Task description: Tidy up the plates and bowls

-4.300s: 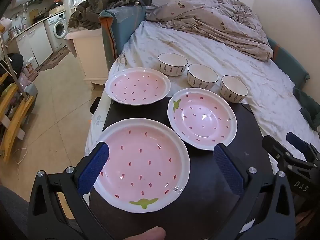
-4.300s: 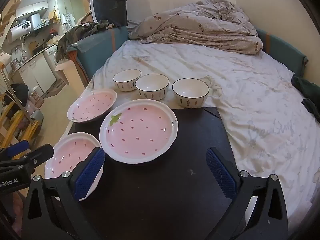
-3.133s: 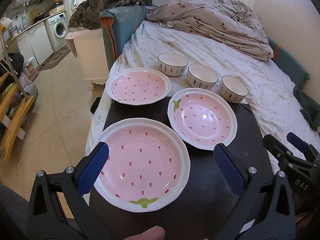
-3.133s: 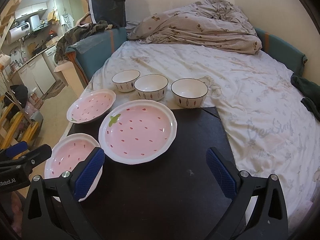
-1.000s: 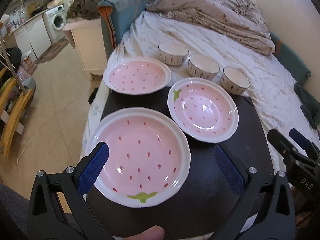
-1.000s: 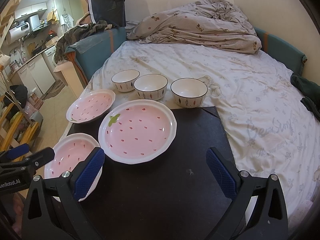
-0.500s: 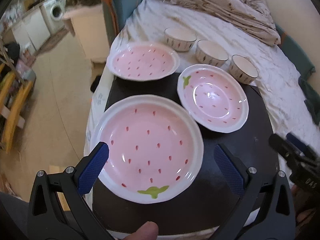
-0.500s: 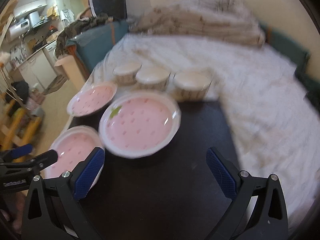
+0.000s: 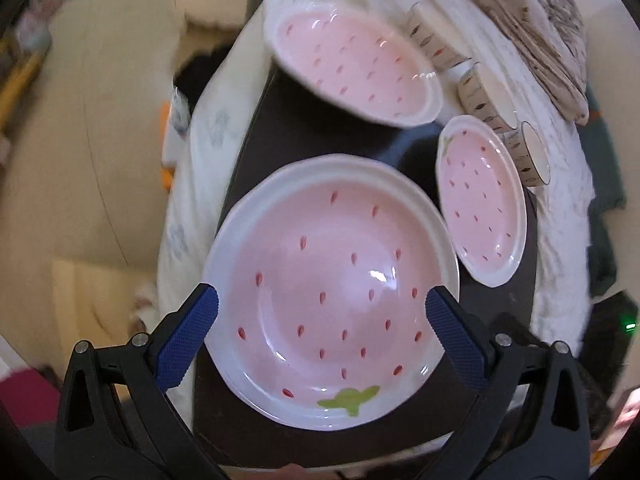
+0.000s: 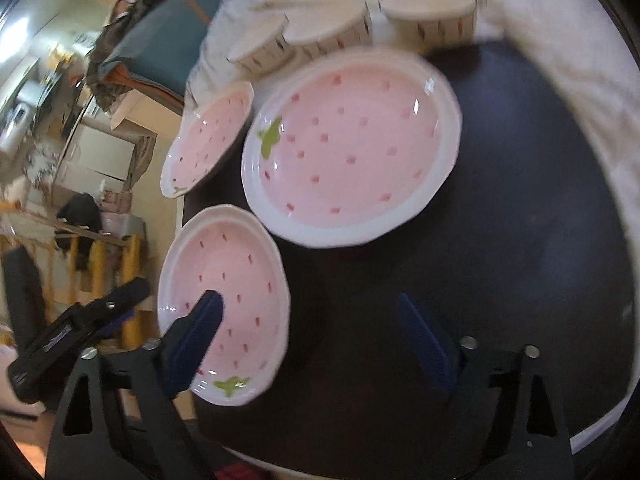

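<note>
Three pink strawberry plates lie on a black board on a bed. My left gripper is open and points steeply down over the nearest plate, its blue pads hovering near the plate's two side rims without touching. My right gripper is open with its jaws closing; its left pad hangs over that same nearest plate, the right pad over bare board, and the plate's right rim lies between them. The middle plate, the far plate and three white bowls lie beyond.
The board's left edge drops to a tiled floor. A crumpled duvet lies behind the bowls. The left gripper's black body shows at the lower left of the right wrist view. White bedsheet borders the board on the right.
Both grippers have dropped toward the plates and tipped downward, rolling as they went. The nearest plate now fills the left wrist view. The right jaws have narrowed slightly.
</note>
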### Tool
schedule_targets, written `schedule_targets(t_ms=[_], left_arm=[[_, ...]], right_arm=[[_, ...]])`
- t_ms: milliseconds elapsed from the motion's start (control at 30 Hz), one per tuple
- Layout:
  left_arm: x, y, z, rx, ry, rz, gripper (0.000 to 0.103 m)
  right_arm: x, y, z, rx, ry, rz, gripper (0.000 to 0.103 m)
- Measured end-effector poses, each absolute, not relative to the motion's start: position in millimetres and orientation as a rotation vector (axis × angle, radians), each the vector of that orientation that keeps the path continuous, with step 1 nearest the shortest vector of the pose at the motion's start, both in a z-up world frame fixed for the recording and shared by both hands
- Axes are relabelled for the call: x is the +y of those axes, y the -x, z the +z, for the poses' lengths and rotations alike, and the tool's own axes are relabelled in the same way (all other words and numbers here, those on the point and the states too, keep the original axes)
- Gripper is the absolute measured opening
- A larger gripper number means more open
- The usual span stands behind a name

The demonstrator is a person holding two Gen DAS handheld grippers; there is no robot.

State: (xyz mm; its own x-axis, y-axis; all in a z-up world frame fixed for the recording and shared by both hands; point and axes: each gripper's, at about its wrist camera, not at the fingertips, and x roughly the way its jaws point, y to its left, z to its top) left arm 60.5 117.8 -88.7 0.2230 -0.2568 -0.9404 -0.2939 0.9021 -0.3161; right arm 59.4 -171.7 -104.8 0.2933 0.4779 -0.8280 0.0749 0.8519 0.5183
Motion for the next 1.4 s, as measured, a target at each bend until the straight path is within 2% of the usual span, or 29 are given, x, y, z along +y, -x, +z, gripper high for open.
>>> schedule_targets(t_ms=[67, 167, 233, 267, 333, 400, 467, 800, 1167, 1400], left_arm=[[120.2, -59.2, -92.0, 1.355, 0.467, 0.060, 0.099], [123.8, -61.8, -98.5, 1.372, 0.447, 0.083, 0.092], [127.6, -61.5, -104.9, 1.387, 0.480, 0.084, 0.088], [130.6, -60.8, -106.1, 1.388, 0.484, 0.087, 0.083], [134.1, -58.5, -109.4, 1.393, 0.481, 0.102, 0.075], [138.1, -56.1, -111.3, 1.401, 0.482, 0.113, 0.061], [141.5, -55.9, -113.8, 1.411, 0.494, 0.105, 0.057], [93.3, -44.5, -124.5, 1.519, 0.386, -0.033, 0.054], [48.7, -53.6, -118.4, 1.521, 0.327, -0.110, 0.054], [24.9, -62.2, -107.2, 1.490, 0.233, -0.112, 0.054]], right_arm=[[-166.4, -62.0, -120.8, 1.304, -0.580, 0.288, 0.082], [-153.3, -63.5, -137.5, 1.352, -0.618, 0.316, 0.068], [-142.1, -63.5, -143.5, 1.368, -0.601, 0.331, 0.055], [-136.7, -64.3, -146.2, 1.373, -0.589, 0.339, 0.051], [-127.8, -66.3, -148.4, 1.385, -0.568, 0.355, 0.028], [-119.7, -65.9, -149.4, 1.396, -0.511, 0.364, 0.011], [-117.2, -64.2, -147.4, 1.379, -0.468, 0.368, 0.011], [-169.7, -9.5, -150.3, 1.425, -0.536, 0.364, 0.011], [-228.9, -16.9, -125.6, 1.369, -0.471, 0.227, 0.006], [-228.3, -32.9, -121.3, 1.375, -0.398, 0.231, 0.006]])
